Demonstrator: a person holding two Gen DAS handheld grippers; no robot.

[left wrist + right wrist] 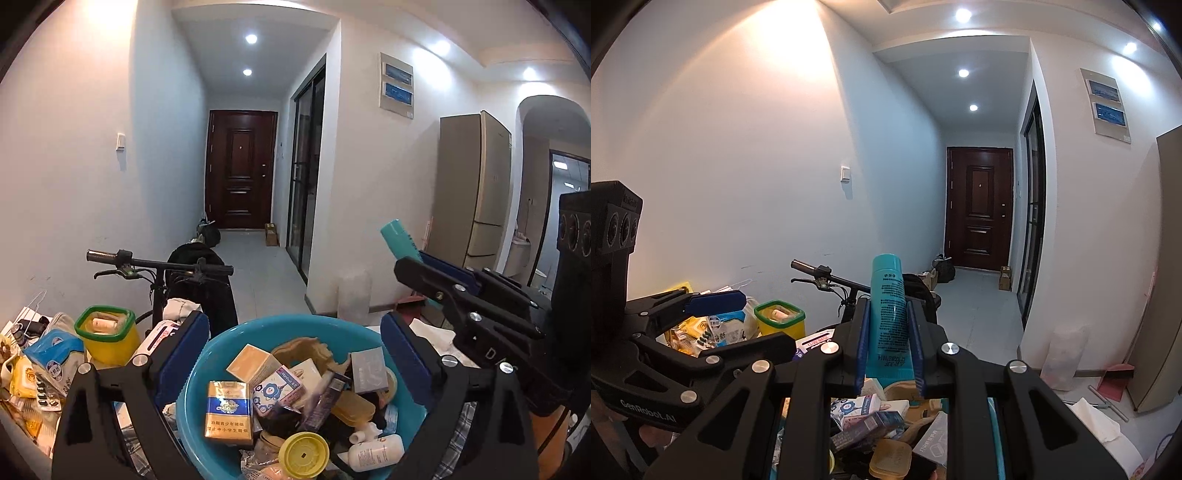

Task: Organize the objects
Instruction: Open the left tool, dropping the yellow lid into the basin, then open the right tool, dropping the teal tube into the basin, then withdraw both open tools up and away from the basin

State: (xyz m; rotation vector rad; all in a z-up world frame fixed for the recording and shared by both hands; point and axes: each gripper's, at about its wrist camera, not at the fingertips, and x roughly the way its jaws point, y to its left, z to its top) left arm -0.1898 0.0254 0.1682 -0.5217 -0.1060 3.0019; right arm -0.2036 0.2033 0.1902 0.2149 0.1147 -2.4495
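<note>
A teal plastic basin point(207, 354) sits right under my left gripper point(291, 347), heaped with small things: a blue and gold cigarette pack point(227, 410), a yellow lid point(303, 452), a white bottle point(376, 450) and several small boxes. The left gripper's blue pads stand wide apart on either side of the basin, with nothing between them. My right gripper point(888, 308) is shut on a teal tube point(888, 314), which stands upright, cap end up, above the basin's right side. The same tube point(400, 240) shows at the right of the left wrist view.
A yellow container with a green rim point(107, 332) and tissue packs point(55, 350) crowd the surface left of the basin. Behind them stand black handlebars point(159, 264). A hallway leads to a dark door point(240, 170). A fridge point(472, 192) stands at the right, with a pink dustpan point(1115, 380) on the floor.
</note>
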